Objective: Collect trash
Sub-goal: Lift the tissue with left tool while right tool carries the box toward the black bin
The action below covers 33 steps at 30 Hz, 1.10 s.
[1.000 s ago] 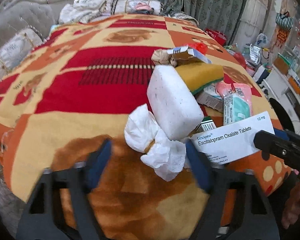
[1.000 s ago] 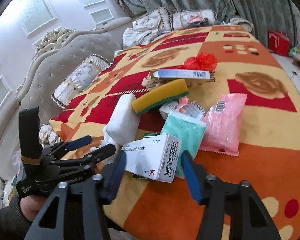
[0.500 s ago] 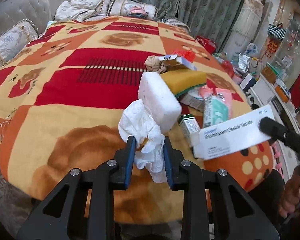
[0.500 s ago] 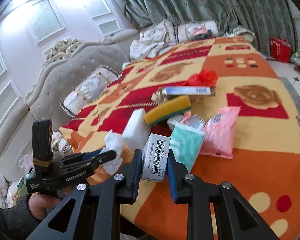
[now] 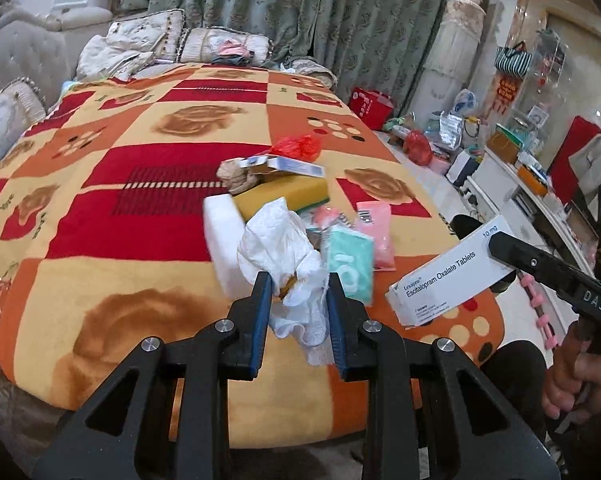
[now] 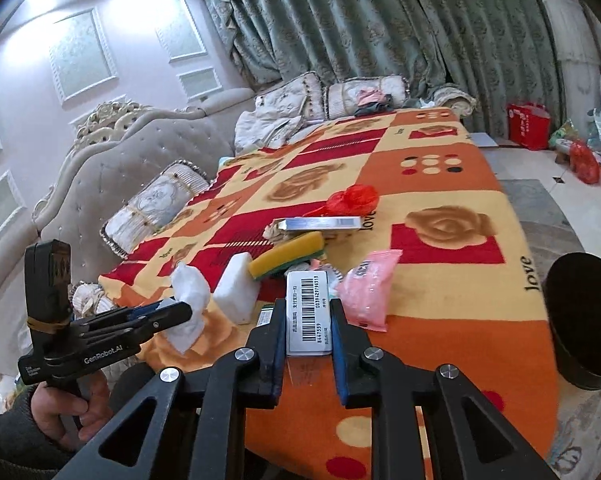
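Left claw (image 5: 296, 300) clamped on crumpled tissue (image 5: 280, 248); right claw (image 6: 306, 328) clamped on tablet box (image 6: 308, 312), long axis pointing away. Both lifted off the bed (image 5: 100, 240); black bin (image 6: 584, 316) lies nearest my right claw.

Both grippers, left gripper (image 5: 296, 300) and right gripper (image 6: 306, 322), are black with blue pads, silver screws; bare-skinned hands.

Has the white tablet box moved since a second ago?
Yes. The tablet box lay on the blanket against the teal packet; now the right claw is shut on it and it is lifted off, nearer the camera than the pink packet.
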Tool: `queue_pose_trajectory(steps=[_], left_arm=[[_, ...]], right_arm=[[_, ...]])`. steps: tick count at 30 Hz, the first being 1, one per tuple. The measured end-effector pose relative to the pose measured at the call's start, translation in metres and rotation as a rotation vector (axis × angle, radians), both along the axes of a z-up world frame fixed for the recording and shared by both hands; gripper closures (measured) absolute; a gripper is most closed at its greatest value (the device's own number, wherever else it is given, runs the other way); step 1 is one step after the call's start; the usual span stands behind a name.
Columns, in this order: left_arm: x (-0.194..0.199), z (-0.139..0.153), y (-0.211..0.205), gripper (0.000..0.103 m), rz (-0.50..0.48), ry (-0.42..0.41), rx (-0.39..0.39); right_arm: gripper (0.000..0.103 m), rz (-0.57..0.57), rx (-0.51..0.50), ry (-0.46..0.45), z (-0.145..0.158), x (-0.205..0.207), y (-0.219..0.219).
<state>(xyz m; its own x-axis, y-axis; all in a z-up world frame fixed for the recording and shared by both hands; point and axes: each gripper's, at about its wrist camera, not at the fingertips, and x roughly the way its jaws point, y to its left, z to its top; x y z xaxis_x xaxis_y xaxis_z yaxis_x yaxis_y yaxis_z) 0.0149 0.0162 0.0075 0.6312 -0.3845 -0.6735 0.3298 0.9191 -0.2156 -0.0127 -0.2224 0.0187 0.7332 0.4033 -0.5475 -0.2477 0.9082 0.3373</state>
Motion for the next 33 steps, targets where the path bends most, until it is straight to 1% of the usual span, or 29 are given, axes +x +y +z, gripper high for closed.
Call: queue_pose_trajectory(steps=[3, 9, 13, 23, 27, 31, 33], left_arm=[[0.0, 0.001, -0.009, 0.079, 0.004, 0.007, 0.012], [-0.007, -0.001, -0.025, 0.079, 0.053, -0.002, 0.119], [-0.006, -0.006, -0.025, 0.079, 0.084, -0.005, 0.164], [-0.003, -0.014, -0.026, 0.079, 0.076, 0.009, 0.173], [-0.002, -0.016, -0.026, 0.079, 0.076, 0.016, 0.17], [-0.002, -0.018, -0.027, 0.079, 0.073, 0.02, 0.174], [-0.001, -0.019, -0.028, 0.079, 0.073, 0.021, 0.175]], right_arm=[[0.084, -0.009, -0.007, -0.004, 0.002, -0.002, -0.003], [0.084, -0.01, -0.044, -0.012, 0.002, -0.007, 0.0], [0.084, -0.01, -0.066, -0.004, 0.0, -0.007, 0.004], [0.084, -0.023, -0.13, -0.001, -0.002, -0.002, 0.012], [0.084, 0.009, -0.144, 0.019, -0.005, 0.0, 0.016], [0.084, 0.009, -0.134, 0.022, -0.006, -0.001, 0.017], [0.084, -0.003, -0.146, 0.023, -0.007, -0.001, 0.016]])
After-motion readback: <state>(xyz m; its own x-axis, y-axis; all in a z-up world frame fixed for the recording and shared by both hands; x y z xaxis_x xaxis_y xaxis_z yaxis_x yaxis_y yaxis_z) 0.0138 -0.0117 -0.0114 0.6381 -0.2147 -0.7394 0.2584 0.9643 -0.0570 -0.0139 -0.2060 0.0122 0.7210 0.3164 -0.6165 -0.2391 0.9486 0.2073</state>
